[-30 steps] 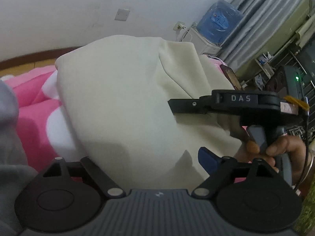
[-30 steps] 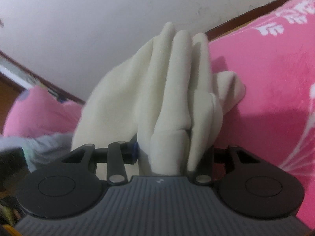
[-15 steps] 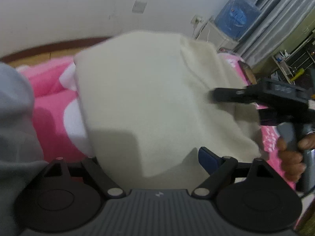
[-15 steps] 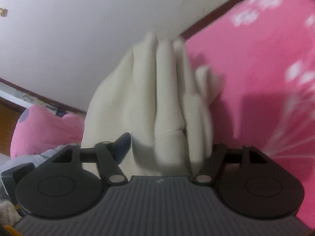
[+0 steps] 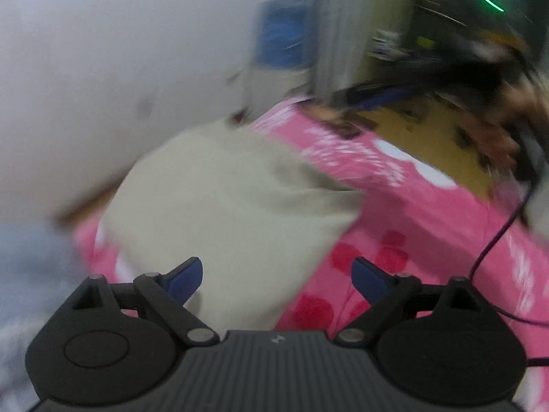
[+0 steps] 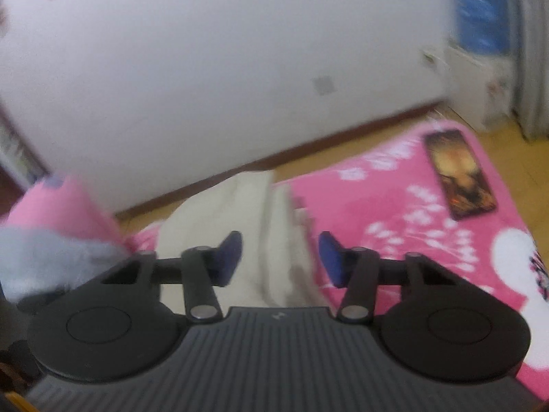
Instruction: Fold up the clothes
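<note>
While a cream garment [image 5: 236, 202] lay on the pink bed [image 5: 429, 216], both hands hovered.
Left hand-held gripper [image 5: 276, 276] had just widened, empty; right hand-held gripper [image 6: 279, 257], just narrowing, gripped nothing.

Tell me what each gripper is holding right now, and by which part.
Nothing. The left gripper and right gripper both stand open above the cream garment, which lies on the pink blanket.

We note a white wall [image 6: 223, 51], dark skirting board [image 6: 308, 146], yellowish floor [image 6: 497, 147], grey curtain [image 5: 338, 34], pink bedspread [image 6: 394, 206].
</note>
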